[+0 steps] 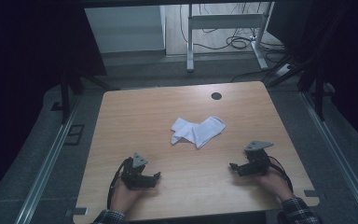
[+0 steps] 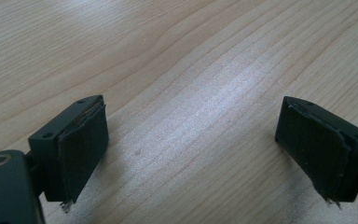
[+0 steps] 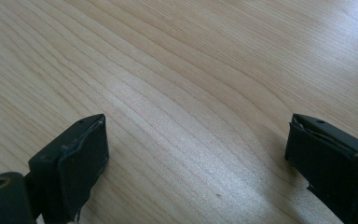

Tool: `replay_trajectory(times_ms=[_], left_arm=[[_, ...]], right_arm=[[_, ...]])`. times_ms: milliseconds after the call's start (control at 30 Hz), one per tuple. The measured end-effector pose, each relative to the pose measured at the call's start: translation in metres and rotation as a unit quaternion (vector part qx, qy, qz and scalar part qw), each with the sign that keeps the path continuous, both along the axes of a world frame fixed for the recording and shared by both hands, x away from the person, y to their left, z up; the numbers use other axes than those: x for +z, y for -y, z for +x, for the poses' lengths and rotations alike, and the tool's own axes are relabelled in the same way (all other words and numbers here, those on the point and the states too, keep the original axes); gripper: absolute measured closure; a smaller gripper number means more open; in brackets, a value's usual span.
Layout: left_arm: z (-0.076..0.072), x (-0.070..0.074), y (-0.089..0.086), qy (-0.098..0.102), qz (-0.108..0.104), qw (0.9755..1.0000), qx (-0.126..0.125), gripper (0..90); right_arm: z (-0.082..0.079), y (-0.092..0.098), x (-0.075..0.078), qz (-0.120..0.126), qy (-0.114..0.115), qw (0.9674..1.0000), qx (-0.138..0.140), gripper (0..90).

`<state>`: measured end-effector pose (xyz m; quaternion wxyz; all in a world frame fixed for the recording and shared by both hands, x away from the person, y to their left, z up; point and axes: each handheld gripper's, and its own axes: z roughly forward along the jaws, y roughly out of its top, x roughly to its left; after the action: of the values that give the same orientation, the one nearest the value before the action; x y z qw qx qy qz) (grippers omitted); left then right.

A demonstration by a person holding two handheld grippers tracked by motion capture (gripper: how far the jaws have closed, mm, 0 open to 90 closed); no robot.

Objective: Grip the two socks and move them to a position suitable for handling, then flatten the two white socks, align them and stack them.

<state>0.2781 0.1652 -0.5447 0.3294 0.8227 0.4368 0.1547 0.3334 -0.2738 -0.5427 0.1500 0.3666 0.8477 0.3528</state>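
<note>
The left gripper (image 1: 154,177) is resting low on the near part of the wooden worktop (image 1: 130,121), its jaws standing wide apart with nothing between them; in the left gripper view its pads (image 2: 81,156) are framing only bare wood grain, so it is holding nothing and seems to be waiting in a ready pose rather than reaching. Ahead of it and off to its right, well apart from its jaws, a white sock (image 1: 197,130) is lying flat and crumpled near the middle of the worktop, one end folded over itself, which probably makes it the thing both hands are about to work on. Lying roughly midway between the two grippers, it is within easy reach of either. Further right, the right gripper (image 1: 235,166) is sitting just as low, pointing inward toward the left gripper, with the sock ahead of it and to its left. Its jaws are also spread fully, and in the right gripper view the pads (image 3: 84,165) are bracketing nothing but wood. Both hands are gripping their tools from behind, likely so the open jaws can come at the cloth from either side.
</note>
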Motion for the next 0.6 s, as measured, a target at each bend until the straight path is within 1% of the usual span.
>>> replay_trajectory(times_ms=[600], left_arm=[[0.0004, -0.0002, 0.001, 0.0, -0.001, 1.0, 0.002, 9.4]], right_arm=[[0.0, 0.0001, 0.0, 0.0, 0.0, 1.0, 0.001, 5.1]])
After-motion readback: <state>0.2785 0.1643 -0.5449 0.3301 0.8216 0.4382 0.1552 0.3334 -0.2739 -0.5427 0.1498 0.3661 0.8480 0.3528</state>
